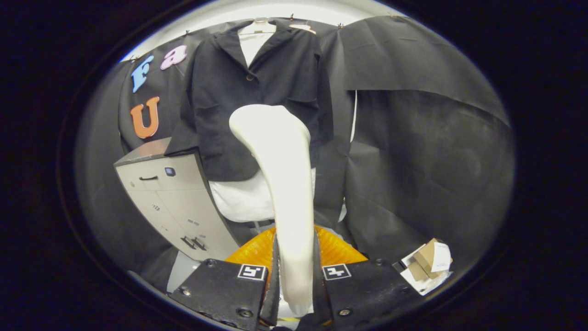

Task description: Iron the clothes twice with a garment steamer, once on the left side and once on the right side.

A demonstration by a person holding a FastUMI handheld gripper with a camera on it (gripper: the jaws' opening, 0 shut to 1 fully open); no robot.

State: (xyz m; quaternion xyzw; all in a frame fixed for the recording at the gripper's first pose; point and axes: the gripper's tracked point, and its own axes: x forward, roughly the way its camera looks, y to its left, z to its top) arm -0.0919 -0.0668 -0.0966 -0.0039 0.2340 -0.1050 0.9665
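Step in hand: approach to a pass; gripper (pixel 296 271), fingers pinched on the handle of the white garment steamer (pixel 280 184), head raised ahead. Black jacket (pixel 257 92) hangs beyond the fingers over a white garment; contact cannot be told. Next move, by judgement: press the head flat and stroke along one side.

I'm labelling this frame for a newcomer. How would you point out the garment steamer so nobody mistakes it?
Start at the black jacket hanging on the booth wall. Rising in front of it is the white plastic garment steamer, clamped between the fingers of the hand-held gripper. Unlike the flat white shirt beneath the jacket, it is glossy and curved.
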